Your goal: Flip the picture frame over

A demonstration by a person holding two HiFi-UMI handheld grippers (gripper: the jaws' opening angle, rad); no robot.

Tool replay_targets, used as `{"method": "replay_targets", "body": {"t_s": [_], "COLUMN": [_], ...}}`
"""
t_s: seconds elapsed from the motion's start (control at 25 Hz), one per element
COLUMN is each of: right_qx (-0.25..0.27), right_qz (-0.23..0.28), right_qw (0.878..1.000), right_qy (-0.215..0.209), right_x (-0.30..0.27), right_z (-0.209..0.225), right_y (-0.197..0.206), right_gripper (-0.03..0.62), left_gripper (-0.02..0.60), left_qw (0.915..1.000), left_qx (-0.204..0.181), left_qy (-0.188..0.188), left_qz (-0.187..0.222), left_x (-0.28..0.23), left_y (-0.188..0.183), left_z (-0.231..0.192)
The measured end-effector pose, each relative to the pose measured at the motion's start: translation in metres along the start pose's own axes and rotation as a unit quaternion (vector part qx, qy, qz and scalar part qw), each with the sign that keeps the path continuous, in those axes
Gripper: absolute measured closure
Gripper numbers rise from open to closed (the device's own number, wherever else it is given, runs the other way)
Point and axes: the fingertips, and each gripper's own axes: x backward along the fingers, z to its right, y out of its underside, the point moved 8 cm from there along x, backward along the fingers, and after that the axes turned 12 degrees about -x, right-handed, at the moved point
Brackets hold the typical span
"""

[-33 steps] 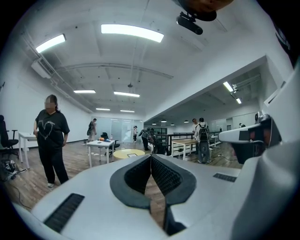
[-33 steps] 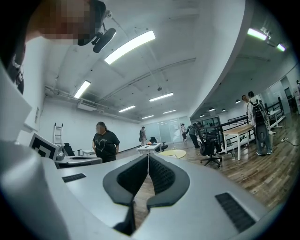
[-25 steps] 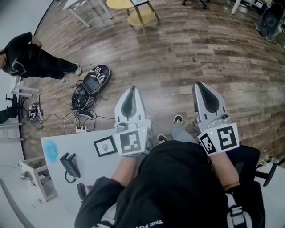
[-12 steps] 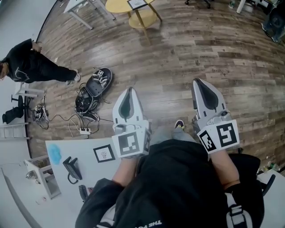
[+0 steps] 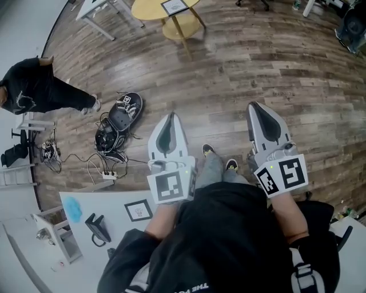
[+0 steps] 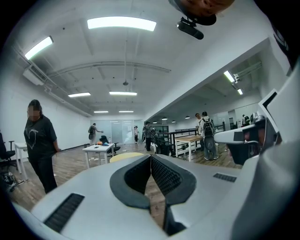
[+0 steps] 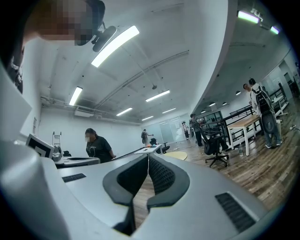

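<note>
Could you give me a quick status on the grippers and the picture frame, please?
Left gripper and right gripper both shut, empty. Picture frame on round yellow table ahead, untouched. Cable tangle on floor, off to the left.

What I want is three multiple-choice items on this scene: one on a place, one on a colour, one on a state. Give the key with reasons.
1. Where does the nearer picture frame lie?
A. on the white table
B. on the wood floor
C. in a hand-held gripper

2. What colour is the round table?
A. blue
B. yellow
C. black

3. How do the left hand-held gripper and the right hand-held gripper stand?
A. both open
B. one shut on a frame
C. both shut, empty

Key: 1 A, the frame lies flat on the white top at the lower left of the head view. 2 B, its top is plainly yellow. 3 C, each gripper view shows the pads together with nothing between them.
</note>
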Motion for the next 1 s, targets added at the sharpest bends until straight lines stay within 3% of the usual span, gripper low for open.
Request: {"method": "replay_targets", "body": {"t_s": [0.52,1.0], "right_qx": [0.035,0.033], "right_qz": [-0.031,-0.039], "right_qw": [0.999,0.999], "right_qy": [-0.024,-0.020], "right_x": [-0.138,-0.188], "right_z": [-0.041,-0.013], "right_y": [0.014,0.004], "right_gripper": [0.574,0.574], "left_gripper": [0.558,0.558], "left_qw": [0.9979,0.9977], "left_qx": [0.055,0.059], "left_qy": [0.030,0.035], "left_qz": [0.016,0.002], "left_x": [-0.074,-0.130], "left_y": [0.030,0.031], "left_z": [-0.088,-0.099]}}
